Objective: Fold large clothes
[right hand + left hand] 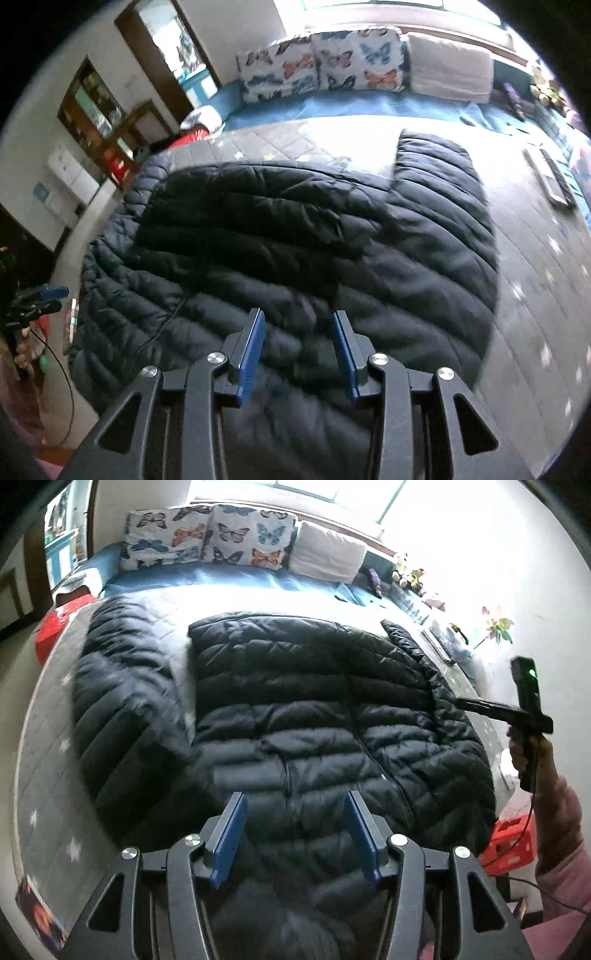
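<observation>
A large black quilted puffer jacket [314, 709] lies spread front-up on the bed, zipper down the middle, one sleeve [122, 686] stretched out to the left. My left gripper [295, 834] is open and empty, hovering over the jacket's near end. In the right wrist view the jacket [295, 240] fills the middle, with a sleeve [439, 173] folded out at the far right. My right gripper [298, 350] is open and empty above the jacket. The right gripper also shows in the left wrist view [528, 698], held by a hand at the right edge.
The bed has a grey quilted cover [48, 775] and a blue sheet [229, 576] at the far end. Butterfly pillows [207, 539] and a white pillow [328, 552] stand at the head. A red crate [511, 843] stands beside the bed. Shelves [96, 110] line the left wall.
</observation>
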### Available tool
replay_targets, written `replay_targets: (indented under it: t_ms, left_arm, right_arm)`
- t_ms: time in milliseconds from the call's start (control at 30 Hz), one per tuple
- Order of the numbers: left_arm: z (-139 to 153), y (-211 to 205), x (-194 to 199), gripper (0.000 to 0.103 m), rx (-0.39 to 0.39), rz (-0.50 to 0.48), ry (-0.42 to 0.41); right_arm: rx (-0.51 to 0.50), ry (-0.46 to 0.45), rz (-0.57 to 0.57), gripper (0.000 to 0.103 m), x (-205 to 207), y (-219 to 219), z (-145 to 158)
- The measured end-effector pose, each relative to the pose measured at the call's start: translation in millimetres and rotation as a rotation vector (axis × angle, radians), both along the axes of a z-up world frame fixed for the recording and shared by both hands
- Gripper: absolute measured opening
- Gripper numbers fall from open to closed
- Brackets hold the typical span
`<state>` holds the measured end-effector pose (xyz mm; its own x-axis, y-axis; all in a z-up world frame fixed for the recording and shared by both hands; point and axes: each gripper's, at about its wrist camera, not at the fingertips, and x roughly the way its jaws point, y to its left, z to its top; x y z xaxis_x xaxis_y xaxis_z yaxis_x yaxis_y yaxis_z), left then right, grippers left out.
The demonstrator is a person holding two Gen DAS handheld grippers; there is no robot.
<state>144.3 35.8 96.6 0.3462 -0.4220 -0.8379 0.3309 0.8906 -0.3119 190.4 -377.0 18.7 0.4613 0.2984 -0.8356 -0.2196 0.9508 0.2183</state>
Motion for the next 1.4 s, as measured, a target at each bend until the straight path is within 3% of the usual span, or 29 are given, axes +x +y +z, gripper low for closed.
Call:
replay_targets:
  t_ms: [167,300,500,600,733,800,833,900,1000,1100,1400]
  left_arm:
    - [-29.0,-11.5,43.6,0.058,0.012,0.019,0.050]
    - [-56.2,-7.2,61.4,0.058,0.021,0.041,0.110]
    - [-63.9,-1.9,65.6,0.058,0.000,0.035,0.120]
    - [-58.3,-0.9,68.1,0.058,-0.018,0.029,0.129]
    - [-41.4,3.2,89.3,0.060,-0.019,0.060,0.140]
    - [-33.0,6.7,102.4,0.075,-0.046,0.072,0.138]
    - [-29.3,9.6,111.0,0.075,-0.060,0.086,0.130]
    - [-25.9,15.6,126.9,0.075,-0.087,0.116,0.135]
    - [-25.2,25.2,157.5,0.076,-0.164,0.148,0.174]
    - [-29.0,32.5,191.0,0.076,-0.187,0.177,0.185]
    - [-69.2,66.2,264.8,0.076,-0.273,0.354,0.250]
  right_arm:
    - [-0.164,0.017,-0.052,0.041,30.9,0.7,-26.0]
    - [-0.434,0.055,-0.181,0.041,19.6,-15.9,-38.0]
    - [-0.422,0.208,-0.311,0.041,-21.1,-65.9,-54.7]
    - [-0.360,0.210,-0.306,0.041,-34.7,-75.1,-46.6]
    - [-0.098,0.179,-0.278,0.043,-32.8,-85.7,-23.3]
    - [0.020,0.171,-0.255,0.049,-24.9,-86.9,-15.8]
    - [0.073,0.167,-0.242,0.052,-18.5,-86.6,-12.9]
    - [0.114,0.162,-0.237,0.058,-7.9,-86.2,-11.2]
    - [0.200,0.173,-0.243,0.059,14.1,-90.1,-15.8]
    - [0.286,0.180,-0.271,0.059,33.8,-95.8,-24.5]
    - [0.451,0.158,-0.391,0.059,71.3,-123.1,-57.7]
